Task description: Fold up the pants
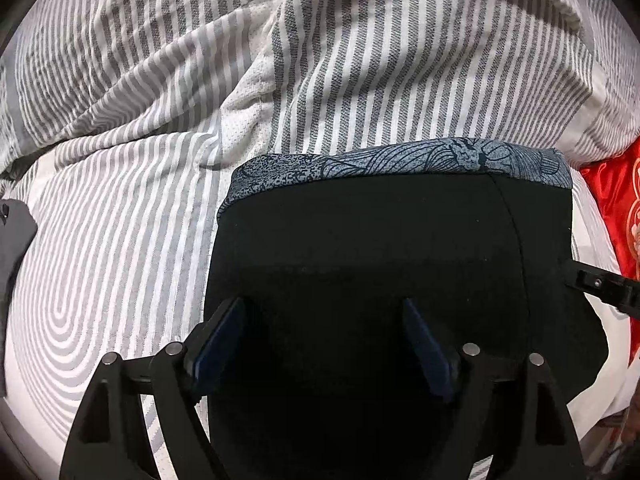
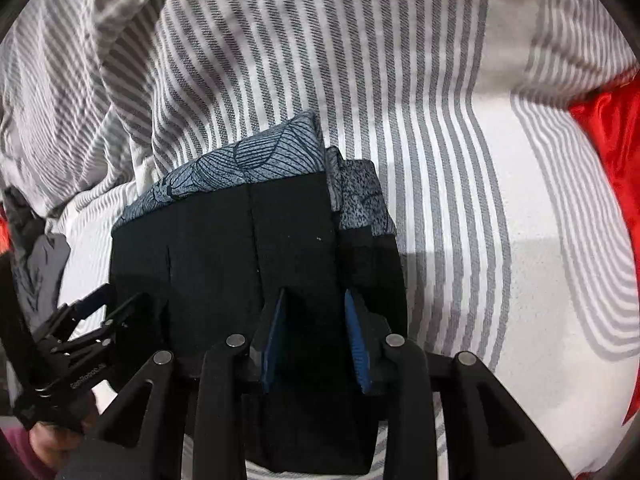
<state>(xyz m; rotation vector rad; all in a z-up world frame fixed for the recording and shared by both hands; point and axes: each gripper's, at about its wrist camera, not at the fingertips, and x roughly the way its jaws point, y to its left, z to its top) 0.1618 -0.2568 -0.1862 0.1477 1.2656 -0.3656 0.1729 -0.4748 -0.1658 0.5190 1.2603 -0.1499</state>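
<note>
The black pants (image 1: 360,248) lie folded into a compact stack on the striped bedspread (image 1: 120,240), their blue patterned waistband (image 1: 400,160) at the far edge. The left gripper (image 1: 324,344) hovers over the near part, fingers spread wide, released. The right gripper (image 2: 316,336) has its fingers parted over the stack's right edge. Red fabric (image 2: 612,152) lies at far right

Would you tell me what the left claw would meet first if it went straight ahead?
Probably the folded black pants: the open left claw hangs right over them, then their blue patterned band. Depth is unclear.
</note>
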